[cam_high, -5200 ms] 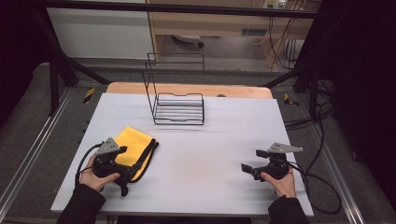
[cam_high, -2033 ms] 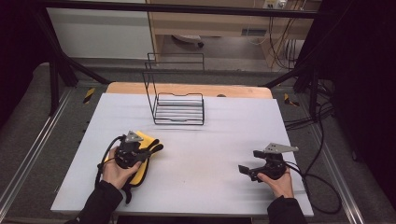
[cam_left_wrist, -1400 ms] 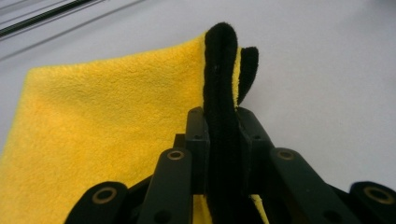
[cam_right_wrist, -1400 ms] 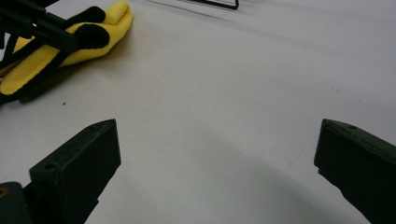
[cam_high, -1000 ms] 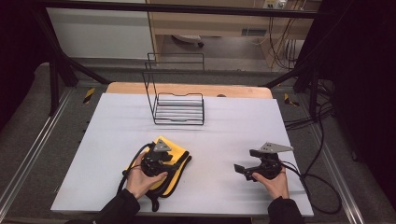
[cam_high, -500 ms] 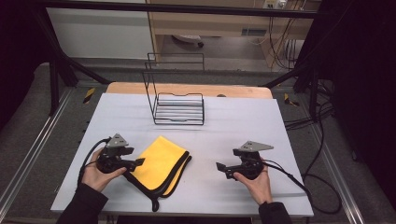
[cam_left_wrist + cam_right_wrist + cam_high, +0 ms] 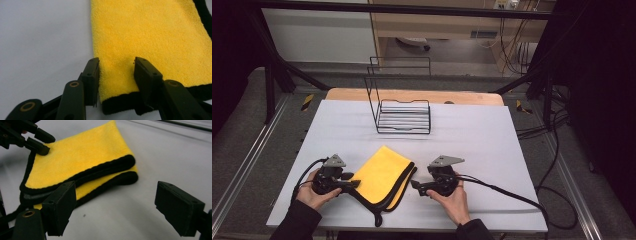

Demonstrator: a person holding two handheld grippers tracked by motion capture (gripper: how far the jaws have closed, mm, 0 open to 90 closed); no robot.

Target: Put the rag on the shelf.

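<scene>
A folded yellow cloth [image 7: 382, 174] with black edging lies flat on the white table [image 7: 492, 140], near the front. My left gripper [image 7: 352, 184] is at its left corner. In the left gripper view the jaws [image 7: 116, 75] straddle that corner of the cloth [image 7: 150, 37]; they have just been closing, and the cloth lies flat and unpinched between them. My right gripper [image 7: 416, 186] is at the cloth's right side. Its jaws [image 7: 117, 202] stand wide, though they have just been closing a little, with the folded edge [image 7: 100, 170] just ahead of them. The left gripper [image 7: 37, 142] rests on the far corner.
A black wire rack [image 7: 404, 112] stands upright at the back middle of the table, in front of a wooden board [image 7: 412, 95]. The right gripper's cable [image 7: 512, 197] trails right across the table. Bare table lies to the right and behind the cloth.
The left gripper slid the cloth to the right, then pulled back to its left corner. The right gripper has moved left up to the cloth's right edge.
</scene>
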